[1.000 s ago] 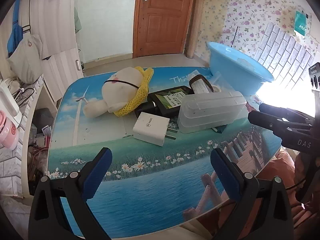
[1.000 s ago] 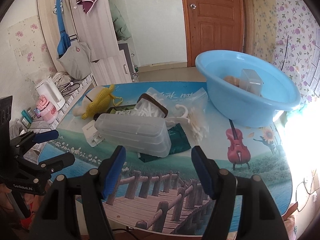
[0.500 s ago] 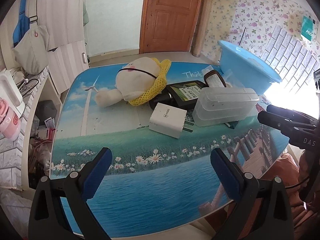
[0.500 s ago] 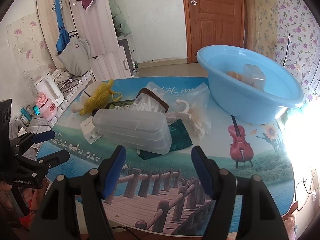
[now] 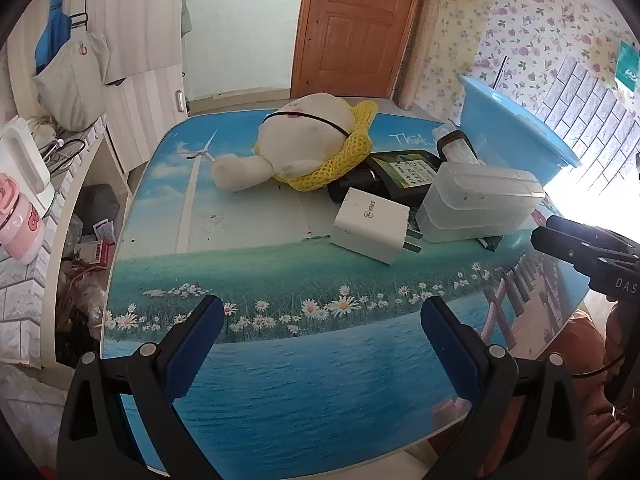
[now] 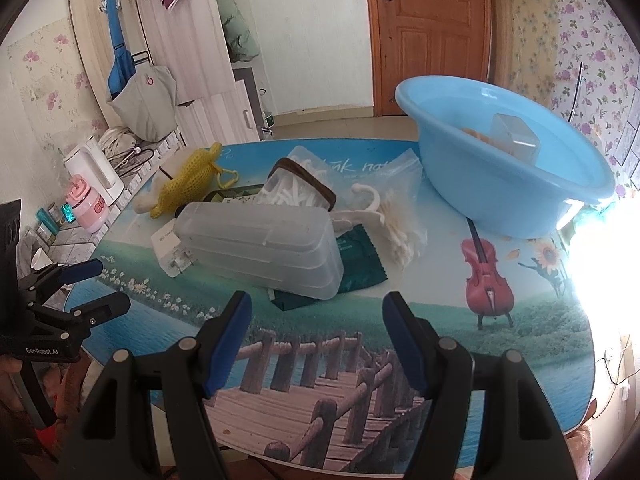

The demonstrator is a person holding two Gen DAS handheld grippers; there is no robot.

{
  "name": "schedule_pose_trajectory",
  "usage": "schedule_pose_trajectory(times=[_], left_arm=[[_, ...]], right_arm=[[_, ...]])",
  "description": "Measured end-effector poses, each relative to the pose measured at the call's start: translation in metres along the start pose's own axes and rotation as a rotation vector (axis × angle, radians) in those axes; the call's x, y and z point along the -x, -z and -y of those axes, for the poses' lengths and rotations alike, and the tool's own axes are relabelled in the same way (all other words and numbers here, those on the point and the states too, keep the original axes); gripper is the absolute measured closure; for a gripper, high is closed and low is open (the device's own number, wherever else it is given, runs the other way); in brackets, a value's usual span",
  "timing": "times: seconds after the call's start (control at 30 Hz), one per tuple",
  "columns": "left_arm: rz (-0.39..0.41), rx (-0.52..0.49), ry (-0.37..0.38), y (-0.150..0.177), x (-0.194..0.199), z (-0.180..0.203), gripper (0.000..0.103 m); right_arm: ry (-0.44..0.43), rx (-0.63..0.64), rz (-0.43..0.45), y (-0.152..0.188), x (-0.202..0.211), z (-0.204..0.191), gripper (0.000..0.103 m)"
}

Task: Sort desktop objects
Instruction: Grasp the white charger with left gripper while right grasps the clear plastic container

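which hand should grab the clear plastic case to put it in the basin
Right, probably. The right gripper hangs open just short of the clear case, with the blue basin on its side. The left gripper, also open, faces the white charger, which lies in front of the case.

Bare near table (image 6: 312, 384), clutter pile (image 6: 260, 248) mid-table, blue basin (image 6: 500, 200) behind right

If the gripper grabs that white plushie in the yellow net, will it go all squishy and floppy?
Probably. The white plushie looks soft and stuffed, so the pads would likely sink in. Its limp limb sags onto the table, so it may dangle when lifted. The yellow net is loose mesh and might snag or slip off.
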State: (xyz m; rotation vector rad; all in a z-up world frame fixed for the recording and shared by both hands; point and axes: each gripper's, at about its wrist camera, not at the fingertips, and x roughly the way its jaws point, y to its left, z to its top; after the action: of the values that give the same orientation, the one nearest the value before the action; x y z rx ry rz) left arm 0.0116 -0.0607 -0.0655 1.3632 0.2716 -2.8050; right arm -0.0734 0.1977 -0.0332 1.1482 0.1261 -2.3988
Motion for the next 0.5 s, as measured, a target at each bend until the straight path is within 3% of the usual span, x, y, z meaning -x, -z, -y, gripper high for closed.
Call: schedule_pose_trajectory(times=[0.17, 0.3, 0.4, 0.5], left_arm=[[-0.002, -0.01, 0.008, -0.003, -0.004, 0.001, 0.004], [-0.001, -0.081, 0.018, -0.01, -0.011, 0.012, 0.004], [-0.003, -0.114, 0.018, -0.017, -0.019, 0.018, 0.004], [-0.015, -0.134, 0.022, -0.026, -0.028, 0.02, 0.004]], right_arm=[[0.005, -0.008, -0.012, 0.0, -0.005, 0.002, 0.035], [-0.019, -0.011, 0.004, -0.002, -0.005, 0.001, 0.034], [-0.003, 0.04, 0.028, -0.006, -0.004, -0.006, 0.017], [-0.006, 0.08, 0.034, -0.009, -0.006, -0.009, 0.014]])
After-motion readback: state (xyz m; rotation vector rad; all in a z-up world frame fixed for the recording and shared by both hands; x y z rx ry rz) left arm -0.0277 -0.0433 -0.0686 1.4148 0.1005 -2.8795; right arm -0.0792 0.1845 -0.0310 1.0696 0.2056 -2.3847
